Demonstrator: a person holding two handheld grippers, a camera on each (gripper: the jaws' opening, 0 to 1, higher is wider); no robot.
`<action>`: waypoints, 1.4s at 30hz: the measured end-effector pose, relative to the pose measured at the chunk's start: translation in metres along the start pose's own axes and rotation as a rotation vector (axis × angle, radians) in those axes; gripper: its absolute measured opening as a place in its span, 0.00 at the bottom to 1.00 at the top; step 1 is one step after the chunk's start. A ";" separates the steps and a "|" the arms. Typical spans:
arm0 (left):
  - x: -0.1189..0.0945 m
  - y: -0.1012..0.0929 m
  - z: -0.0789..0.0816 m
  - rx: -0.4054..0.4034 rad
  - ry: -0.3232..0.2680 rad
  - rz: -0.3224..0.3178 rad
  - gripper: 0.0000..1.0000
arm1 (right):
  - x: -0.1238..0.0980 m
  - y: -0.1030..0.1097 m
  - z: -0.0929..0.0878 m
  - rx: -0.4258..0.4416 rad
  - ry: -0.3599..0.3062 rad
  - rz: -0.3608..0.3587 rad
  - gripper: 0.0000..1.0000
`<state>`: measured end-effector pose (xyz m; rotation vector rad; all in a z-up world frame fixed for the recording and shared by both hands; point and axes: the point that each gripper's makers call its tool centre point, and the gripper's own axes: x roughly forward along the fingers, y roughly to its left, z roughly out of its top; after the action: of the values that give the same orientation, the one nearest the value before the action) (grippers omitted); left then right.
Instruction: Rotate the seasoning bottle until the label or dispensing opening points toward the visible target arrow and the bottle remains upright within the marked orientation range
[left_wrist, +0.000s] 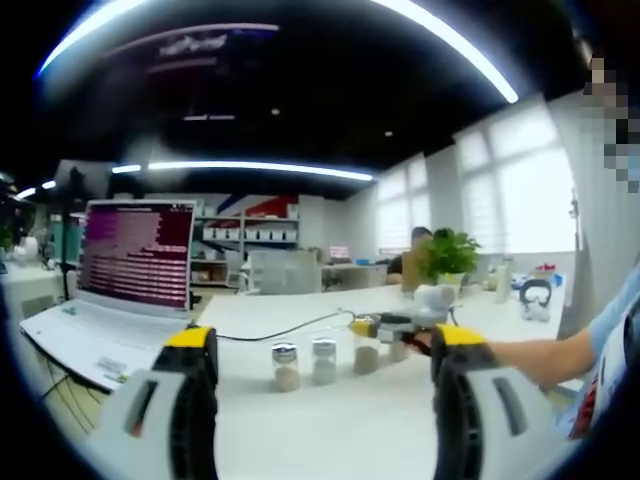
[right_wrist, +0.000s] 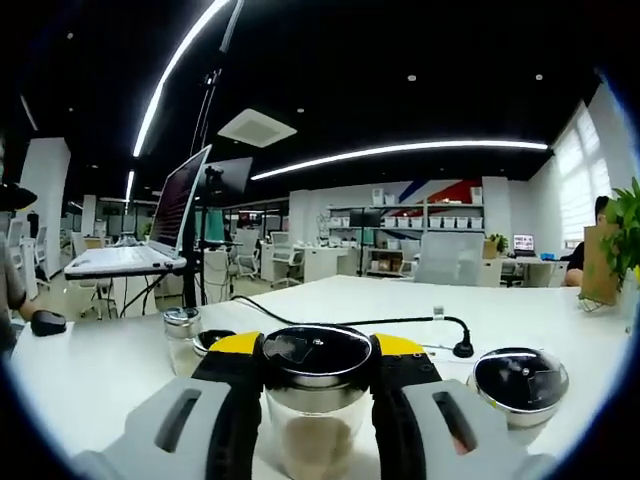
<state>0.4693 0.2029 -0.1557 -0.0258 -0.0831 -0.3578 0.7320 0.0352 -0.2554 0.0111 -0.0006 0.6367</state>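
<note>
— Any writing you can actually read here?

— None. The laptop screen (left_wrist: 137, 252), seen from the left gripper view, is covered in rows of pale text on a dark purple ground, but the lines are far too small and blurred to make out.

— And the seasoning bottles (left_wrist: 286, 365) in front of the laptop?

— No legible label on them, nor on the bottle lid (right_wrist: 317, 354) in the right gripper view.

Open tabletop (left_wrist: 330, 420) before left tongs (left_wrist: 318, 352) — jars (left_wrist: 286, 366) beyond, laptop (left_wrist: 120, 290) flanking.
</note>
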 end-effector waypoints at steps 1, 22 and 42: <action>0.000 0.000 0.000 0.000 0.000 -0.001 0.93 | -0.002 0.000 0.001 0.012 -0.001 0.006 0.41; 0.002 -0.003 -0.001 0.006 0.009 -0.004 0.93 | -0.074 0.031 0.011 -0.026 -0.006 0.172 0.41; 0.003 -0.006 -0.001 0.014 0.011 -0.007 0.93 | -0.135 0.043 0.021 -0.103 -0.049 0.172 0.41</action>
<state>0.4697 0.1964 -0.1565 -0.0099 -0.0744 -0.3645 0.5978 -0.0104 -0.2342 -0.0734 -0.0819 0.8078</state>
